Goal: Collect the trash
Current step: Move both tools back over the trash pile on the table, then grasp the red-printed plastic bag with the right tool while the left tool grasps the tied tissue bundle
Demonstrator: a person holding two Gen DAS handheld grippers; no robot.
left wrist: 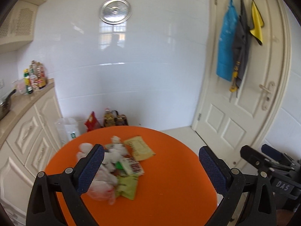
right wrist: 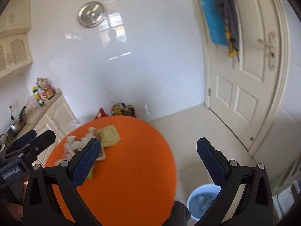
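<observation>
Far left, cream cabinets carry a cluster of bottles on the counter. Your left gripper hangs above the round orange table, fingers spread wide, nothing between them. The trash pile, blurred, sits on the table's left half: white tissue wads, a clear bag, green and yellow wrappers. Your right gripper is likewise spread and empty. Right of the table, a pale blue bin stands on the floor, a few scraps inside.
</observation>
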